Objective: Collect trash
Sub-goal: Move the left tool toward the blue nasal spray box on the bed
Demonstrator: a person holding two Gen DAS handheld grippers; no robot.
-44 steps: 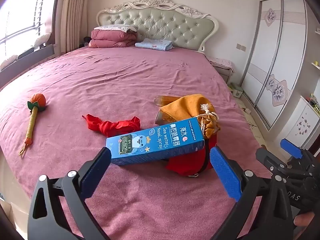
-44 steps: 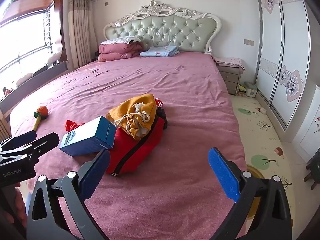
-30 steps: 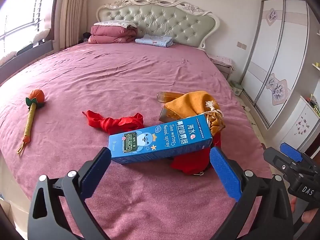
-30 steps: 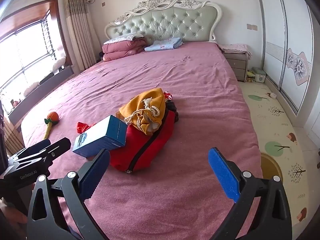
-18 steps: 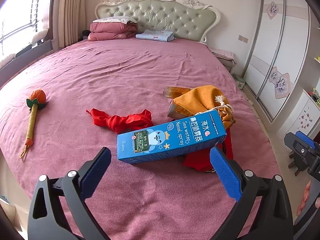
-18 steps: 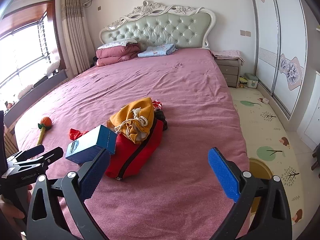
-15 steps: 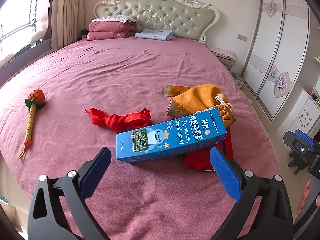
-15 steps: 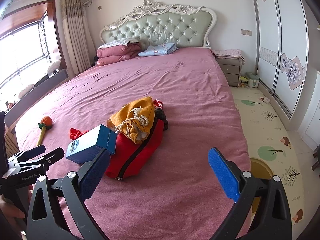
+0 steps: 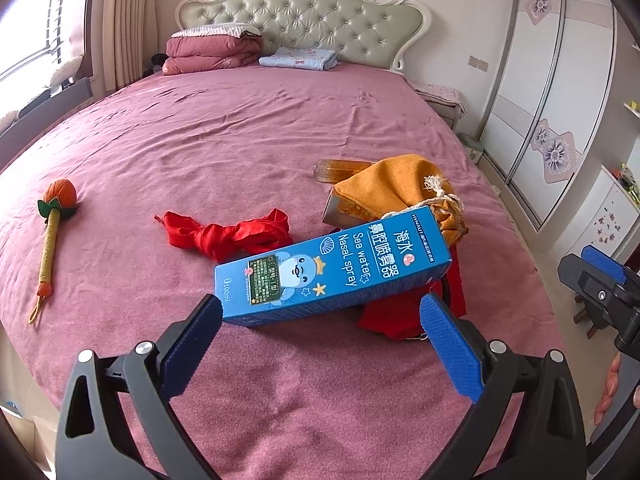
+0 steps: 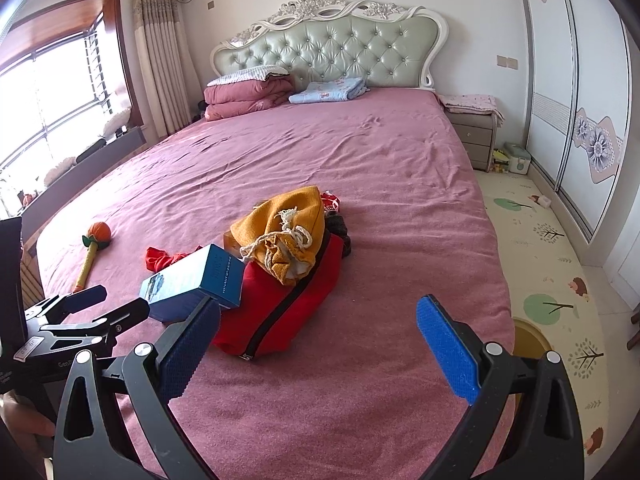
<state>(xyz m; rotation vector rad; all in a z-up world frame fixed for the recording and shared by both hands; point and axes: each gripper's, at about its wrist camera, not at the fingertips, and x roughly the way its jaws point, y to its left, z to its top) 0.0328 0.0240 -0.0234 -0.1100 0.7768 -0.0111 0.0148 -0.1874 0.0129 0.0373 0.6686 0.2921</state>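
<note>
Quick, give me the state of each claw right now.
Left claw: open, holding nothing.
Right claw: open, holding nothing.

1. The left gripper (image 9: 320, 336) fills the bottom of the left wrist view. Its two black arms spread wide apart, and nothing sits between the blue pads (image 9: 450, 354).
2. The right gripper (image 10: 318, 338) fills the bottom of the right wrist view in the same wide, empty pose.
3. At the right edge of the left wrist view, the right gripper shows from the side, with fingertips of a hand (image 9: 608, 392) gripping below it.
4. At the lower left of the right wrist view, the left gripper shows from the side, with part of a hand (image 10: 24, 424) under it.
</note>
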